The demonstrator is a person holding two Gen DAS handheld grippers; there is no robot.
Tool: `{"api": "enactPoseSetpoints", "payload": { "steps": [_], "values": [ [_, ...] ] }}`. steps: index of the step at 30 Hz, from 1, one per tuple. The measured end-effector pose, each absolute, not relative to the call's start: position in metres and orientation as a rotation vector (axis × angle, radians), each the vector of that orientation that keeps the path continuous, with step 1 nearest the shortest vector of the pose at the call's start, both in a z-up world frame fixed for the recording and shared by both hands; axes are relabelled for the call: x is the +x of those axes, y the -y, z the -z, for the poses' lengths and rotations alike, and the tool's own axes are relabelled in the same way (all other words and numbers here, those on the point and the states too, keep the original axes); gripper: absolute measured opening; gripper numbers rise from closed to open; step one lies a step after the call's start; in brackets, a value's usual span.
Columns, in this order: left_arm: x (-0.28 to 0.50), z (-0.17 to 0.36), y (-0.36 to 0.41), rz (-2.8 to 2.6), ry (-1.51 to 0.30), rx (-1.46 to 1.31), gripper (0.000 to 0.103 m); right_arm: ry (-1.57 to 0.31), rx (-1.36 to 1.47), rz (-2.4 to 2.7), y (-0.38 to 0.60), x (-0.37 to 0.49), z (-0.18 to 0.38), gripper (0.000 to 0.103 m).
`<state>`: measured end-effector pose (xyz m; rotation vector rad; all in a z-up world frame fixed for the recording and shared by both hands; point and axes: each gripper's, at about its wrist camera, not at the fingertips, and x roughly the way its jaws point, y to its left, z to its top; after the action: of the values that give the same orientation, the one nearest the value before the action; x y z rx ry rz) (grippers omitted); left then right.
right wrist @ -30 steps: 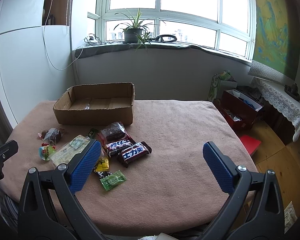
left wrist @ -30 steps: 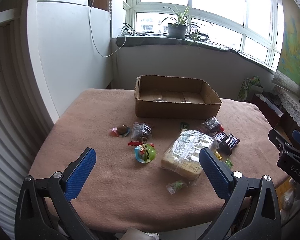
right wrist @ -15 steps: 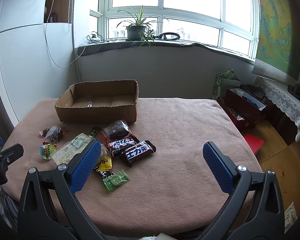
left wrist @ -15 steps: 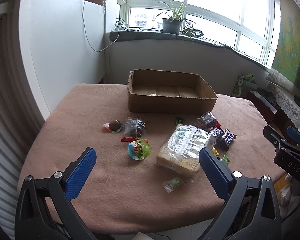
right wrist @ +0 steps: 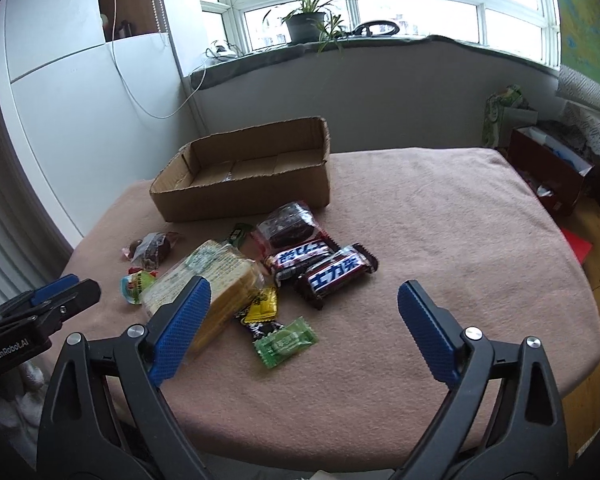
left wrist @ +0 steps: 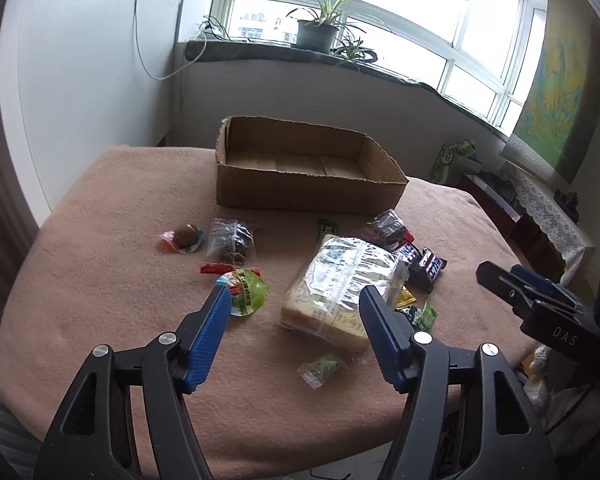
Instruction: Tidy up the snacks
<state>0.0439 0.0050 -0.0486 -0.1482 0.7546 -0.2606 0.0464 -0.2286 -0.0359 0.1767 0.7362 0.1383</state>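
Snacks lie scattered on the pink-covered tabletop [right wrist: 440, 216], all outside the cardboard box [right wrist: 244, 184]. Nearest the left claw [left wrist: 294, 322] is a small green-wrapped candy [left wrist: 322, 366], loose on the cloth. The left claw's jaws have just been closing and now stand partly spread with nothing pinched between them; they hover above the cloth, and the bagged bread loaf [left wrist: 346, 280] is seen past the gap. A round green-lidded jelly cup [left wrist: 246, 292] sits just behind the left blue pad [left wrist: 208, 336], with a red wrapper [left wrist: 216, 269] touching its far edge.

The right claw [right wrist: 304, 328] has jaws that have just been closing slightly; they stand widely spread and hold nothing. Between its pads in view lie a green candy [right wrist: 286, 342], a yellow sachet [right wrist: 265, 303] and 2 dark chocolate bars [right wrist: 336, 274], side by side and touching. Beyond them rests a clear packet of dark pieces [right wrist: 290, 226]. To the left, a second clear packet [left wrist: 230, 238] and a wrapped brown sweet [left wrist: 184, 237] lie near each other.

Farthest, the box stands upright at the tabletop's rear, its floor bare. A potted plant [right wrist: 306, 26] occupies the windowsill behind.
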Motion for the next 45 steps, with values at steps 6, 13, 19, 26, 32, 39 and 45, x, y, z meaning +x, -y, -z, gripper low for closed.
{"api": "enactPoseSetpoints", "payload": {
  "steps": [6, 13, 19, 26, 32, 39, 45],
  "values": [
    [0.06, 0.053, -0.007, 0.364, -0.82, -0.212, 0.052, -0.847, 0.337, -0.265, 0.228, 0.061, 0.056, 0.086],
    [0.091, 0.069, -0.008, 0.445, -0.903, -0.242, 0.05, -0.948, 0.403, -0.343, 0.214, 0.08, 0.075, 0.072],
    [0.115, 0.09, -0.007, 0.503, -0.968, -0.284, 0.038, -1.003, 0.424, -0.387, 0.199, 0.097, 0.087, 0.057],
    [0.121, 0.096, -0.006, 0.518, -0.974, -0.285, 0.038, -1.042, 0.451, -0.437, 0.186, 0.107, 0.099, 0.051],
    [0.128, 0.105, -0.009, 0.545, -0.999, -0.307, 0.038, -1.06, 0.513, -0.439, 0.19, 0.112, 0.106, 0.048],
    [0.122, 0.104, -0.01, 0.577, -1.0, -0.319, 0.038, -1.067, 0.485, -0.446, 0.183, 0.115, 0.105, 0.047],
    [0.113, 0.097, -0.003, 0.581, -0.98, -0.298, 0.037, -1.064, 0.463, -0.44, 0.181, 0.117, 0.101, 0.047]
  ]
}}
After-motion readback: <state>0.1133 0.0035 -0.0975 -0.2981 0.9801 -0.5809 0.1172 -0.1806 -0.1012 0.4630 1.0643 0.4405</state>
